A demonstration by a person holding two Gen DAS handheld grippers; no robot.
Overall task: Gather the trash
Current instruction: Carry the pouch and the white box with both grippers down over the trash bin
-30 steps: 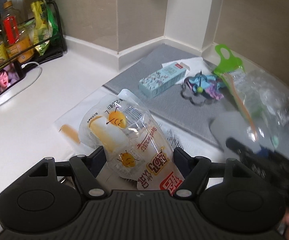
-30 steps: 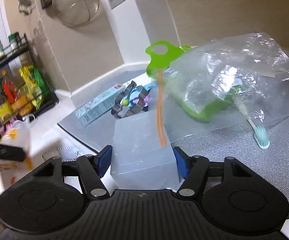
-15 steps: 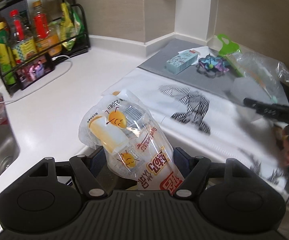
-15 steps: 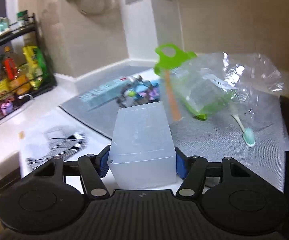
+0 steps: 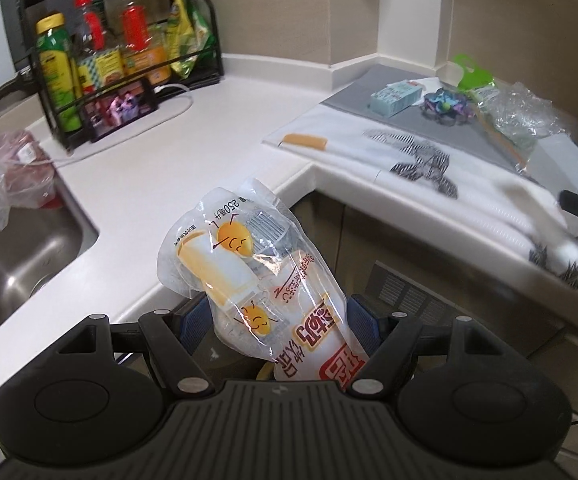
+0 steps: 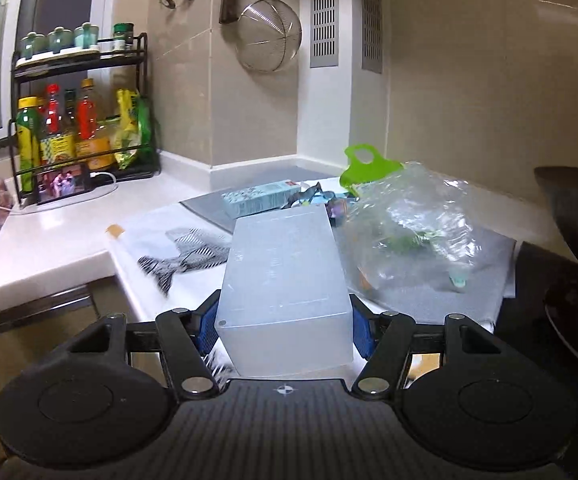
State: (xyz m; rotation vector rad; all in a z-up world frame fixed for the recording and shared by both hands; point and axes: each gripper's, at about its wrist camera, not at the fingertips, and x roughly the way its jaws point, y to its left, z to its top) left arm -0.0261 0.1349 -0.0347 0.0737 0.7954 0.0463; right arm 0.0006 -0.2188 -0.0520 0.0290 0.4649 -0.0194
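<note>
left gripper (image 5: 279, 322): jaws clamped on the lower part of a clear plastic pouch (image 5: 249, 272), blue pads pressing it from both sides

pouch look: crinkly see-through wrapper, white and yellow cup picture, little round yellow smiley faces, a barcode, red and orange print near the bottom, "250" printed near the top. It sticks up tilted to the left, top end loose and crumpled

pouch place: held in the air off the edge of the desk (image 5: 193, 148), over the gap in front of the cabinet, clear of the surface

right gripper (image 6: 283, 326): jaws squeezed on a frosted plastic box (image 6: 285, 280), pads flat on its two side walls

box look: milky, semi-transparent, rectangular with rounded corners, looks empty from here, faint marks on its top face

box place: lifted clear of the desk, in front of the grey mat (image 6: 489, 276)

leftover stuff on the mat: crumpled clear bag (image 6: 413, 220) with green bits inside, a green plastic handle piece (image 6: 369, 166) behind it, a light blue carton (image 6: 263, 200) lying flat, a small colourful tangle thing (image 5: 445, 104) beside it

also on the desk: white cloth with black zebra-ish print (image 5: 429, 164), black rack of bottles (image 5: 101, 60) in the corner

sink (image 5: 13, 256): on the left, with a thin plastic bag (image 5: 5, 172) at its rim
</note>
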